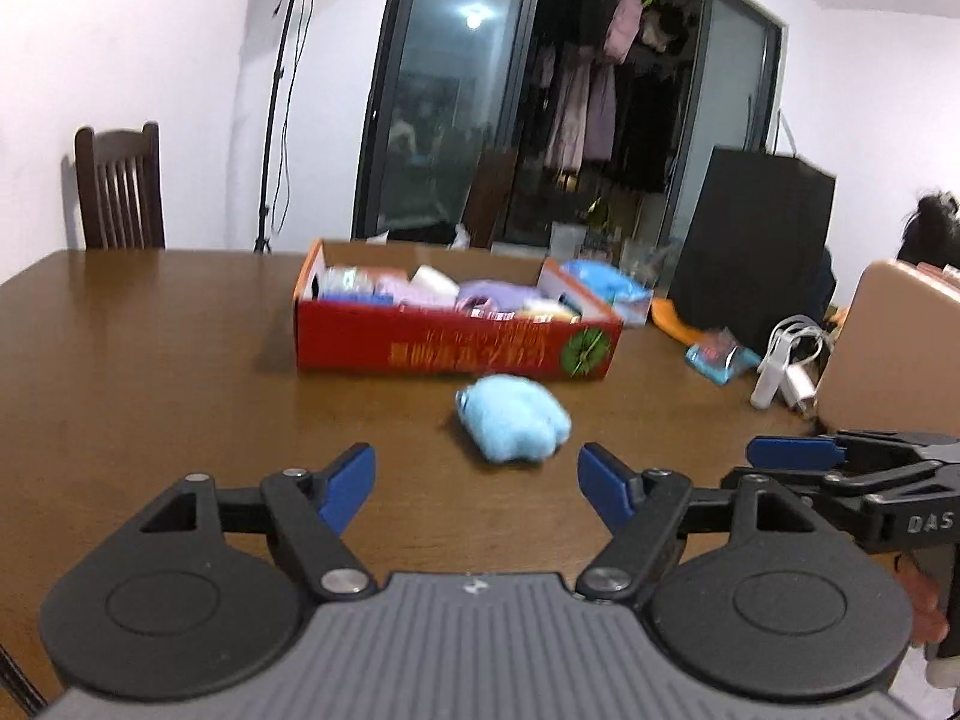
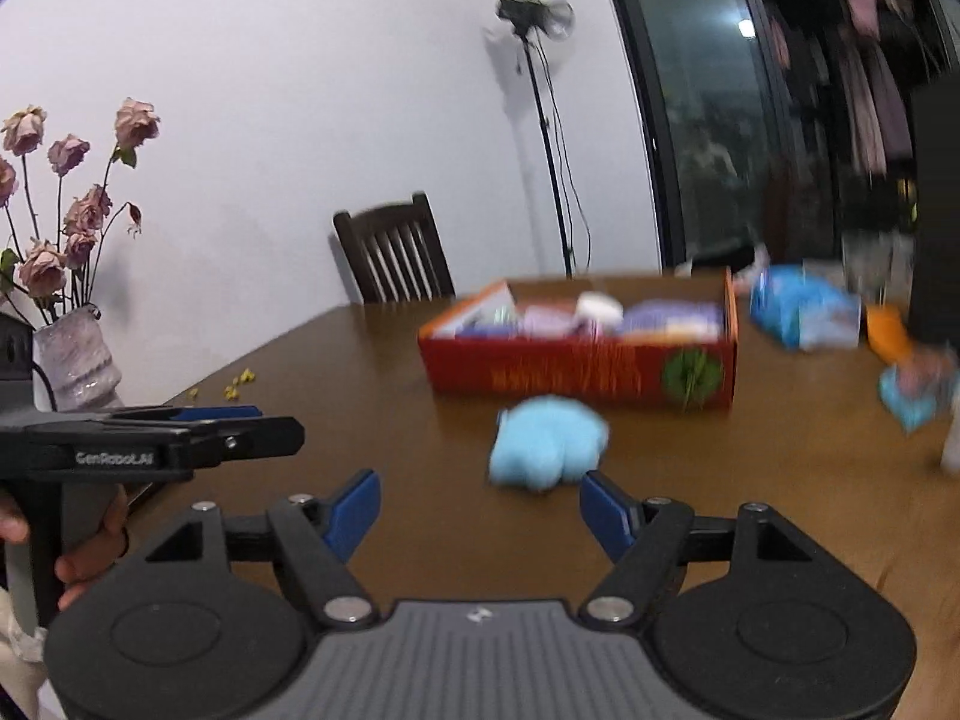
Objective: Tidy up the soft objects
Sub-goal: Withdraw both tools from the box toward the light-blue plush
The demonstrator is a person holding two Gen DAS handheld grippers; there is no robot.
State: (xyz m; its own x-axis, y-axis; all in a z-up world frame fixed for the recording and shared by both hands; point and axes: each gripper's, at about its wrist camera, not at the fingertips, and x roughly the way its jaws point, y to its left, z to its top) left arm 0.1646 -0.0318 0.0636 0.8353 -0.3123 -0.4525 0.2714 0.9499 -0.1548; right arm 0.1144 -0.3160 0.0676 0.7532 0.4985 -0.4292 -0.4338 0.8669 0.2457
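On the brown table point(image 1: 150, 324), a red box point(image 1: 456, 342) sits mid-frame; a blue plush point(image 1: 513, 423) lies just below it. Left gripper point(image 1: 477, 489) and right gripper point(image 2: 480, 513) both spread, empty.

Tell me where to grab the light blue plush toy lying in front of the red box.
Pinch the light blue plush toy across its rounded middle, from the near side, fingers either side. It lies flat and apart from the red box.

White walls point(image 1: 180, 60) back a brown table point(image 1: 150, 360); a dark chair point(image 1: 120, 186) and lamp stand point(image 1: 279, 108) stand far left, glass doors point(image 1: 450, 96) right
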